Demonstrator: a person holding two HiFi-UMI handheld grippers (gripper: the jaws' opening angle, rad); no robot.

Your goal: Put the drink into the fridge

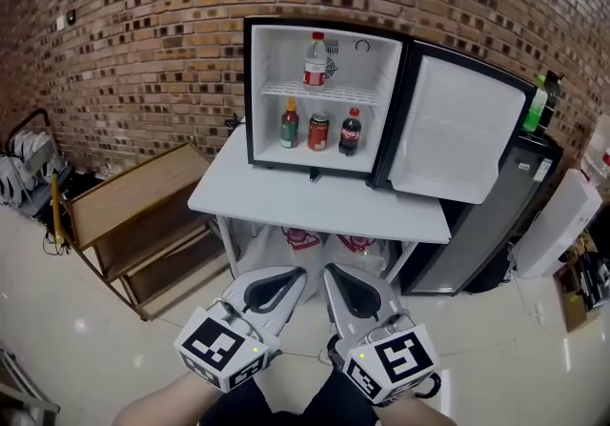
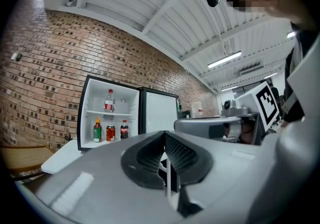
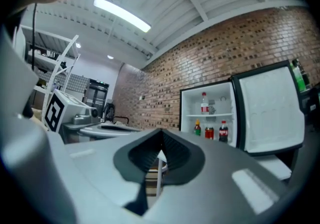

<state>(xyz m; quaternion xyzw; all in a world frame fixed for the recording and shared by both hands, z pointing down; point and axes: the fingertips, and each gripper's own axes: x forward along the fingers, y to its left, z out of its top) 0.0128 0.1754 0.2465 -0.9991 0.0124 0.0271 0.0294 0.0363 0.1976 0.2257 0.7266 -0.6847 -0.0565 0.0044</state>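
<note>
- Head view: the left gripper and the right gripper sit side by side low in front of the person, well apart from the fridge. Neither carries a drink.
- 4 drinks already stand inside: a red-capped bottle on the upper shelf, and a green bottle, a red can and a cola bottle in a row below. Upright and spaced, they look properly stowed.
- The door hangs wide open to the right, which probably means closing it is what remains.
- The fridge rests on a white table against a brick wall. A wooden shelf unit stands at the left and a dark cabinet at the right, on a glossy pale floor.
- Left gripper view: the jaws are clenched together on nothing and point level toward the open fridge.
- Right gripper view: these jaws are also pressed shut and empty. The fridge is ahead, and strip lights run along a ribbed ceiling.
</note>
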